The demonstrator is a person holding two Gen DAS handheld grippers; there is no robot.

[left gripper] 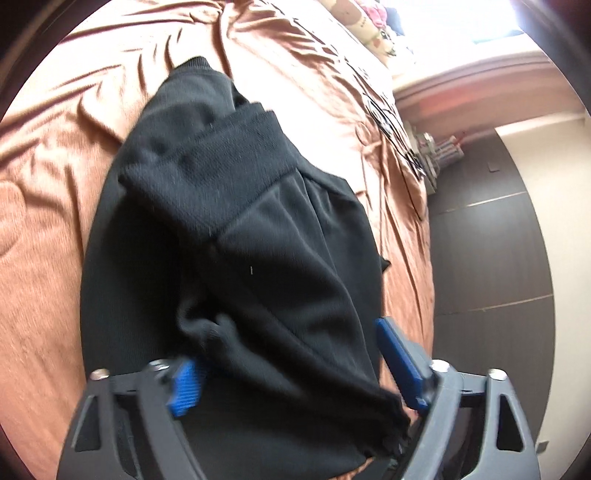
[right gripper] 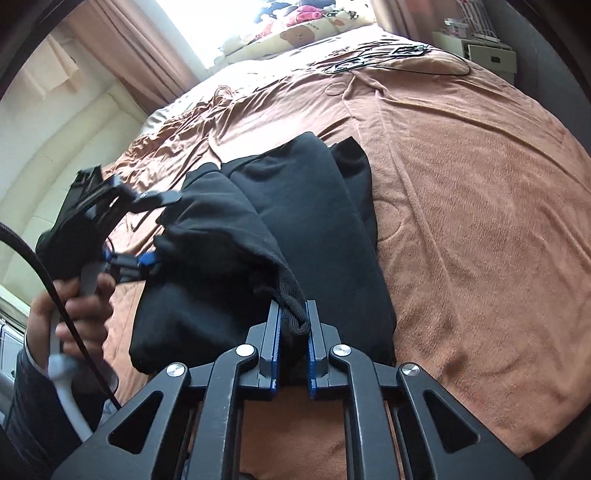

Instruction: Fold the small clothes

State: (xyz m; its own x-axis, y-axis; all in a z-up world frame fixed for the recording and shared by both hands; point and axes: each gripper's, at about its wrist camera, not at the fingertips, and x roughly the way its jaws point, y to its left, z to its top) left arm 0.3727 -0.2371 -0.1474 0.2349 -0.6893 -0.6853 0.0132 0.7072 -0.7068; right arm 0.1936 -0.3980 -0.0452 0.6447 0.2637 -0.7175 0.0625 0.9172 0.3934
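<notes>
A black garment with ribbed cuffs lies partly folded on a brown bedspread. It also shows in the right wrist view. My left gripper is open, its blue pads wide apart on either side of a fold of the cloth, which drapes between them. It shows from outside in the right wrist view, at the garment's left edge. My right gripper is shut on the garment's ribbed hem at the near edge, lifting it slightly.
The bedspread spreads wide to the right of the garment. Black cables lie at the bed's far end near patterned pillows. Dark floor runs beside the bed. A hand holds the left gripper's handle.
</notes>
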